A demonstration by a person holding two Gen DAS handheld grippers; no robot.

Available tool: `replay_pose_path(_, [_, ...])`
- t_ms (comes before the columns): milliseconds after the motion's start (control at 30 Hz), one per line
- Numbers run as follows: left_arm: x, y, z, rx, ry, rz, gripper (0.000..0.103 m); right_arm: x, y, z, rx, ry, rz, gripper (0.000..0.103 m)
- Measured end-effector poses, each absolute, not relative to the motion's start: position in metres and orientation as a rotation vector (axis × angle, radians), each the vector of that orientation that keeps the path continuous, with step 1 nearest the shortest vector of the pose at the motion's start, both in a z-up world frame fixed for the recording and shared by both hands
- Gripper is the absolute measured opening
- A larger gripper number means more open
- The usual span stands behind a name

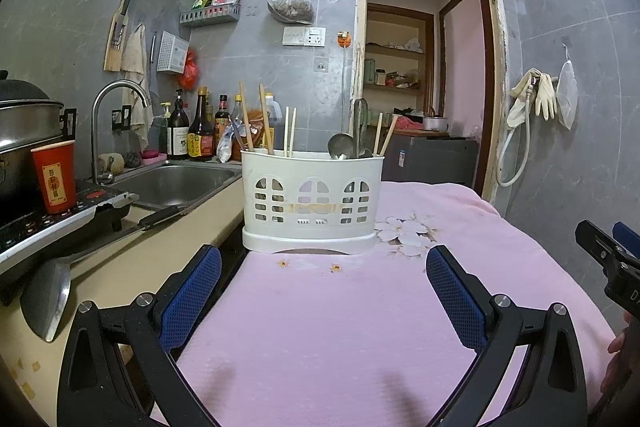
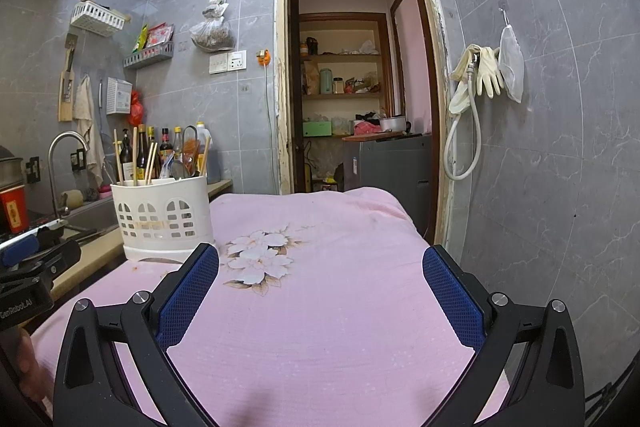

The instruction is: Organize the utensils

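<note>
Pink cloth [image 1: 340, 327] lay under the left gripper [image 1: 320, 291] and right gripper [image 2: 320, 291], both spread wide and holding nothing. Farther back on it stood a white holder [image 1: 312, 203] with chopsticks [image 1: 289, 131] and spoons [image 1: 340, 146] inside.
</note>
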State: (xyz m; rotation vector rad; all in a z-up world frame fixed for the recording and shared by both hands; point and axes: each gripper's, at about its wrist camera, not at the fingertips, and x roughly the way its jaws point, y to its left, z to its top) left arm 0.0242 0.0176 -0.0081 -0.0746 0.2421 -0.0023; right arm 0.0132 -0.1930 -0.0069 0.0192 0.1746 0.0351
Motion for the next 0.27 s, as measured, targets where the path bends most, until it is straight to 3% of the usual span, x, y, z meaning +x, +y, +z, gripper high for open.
replay_pose_path(267, [0.0258,0.0189,-0.0080,-0.087,0.250,-0.010,0.101,0.0144,-0.1932,-0.0103,0.020,0.180,0.036,0.103])
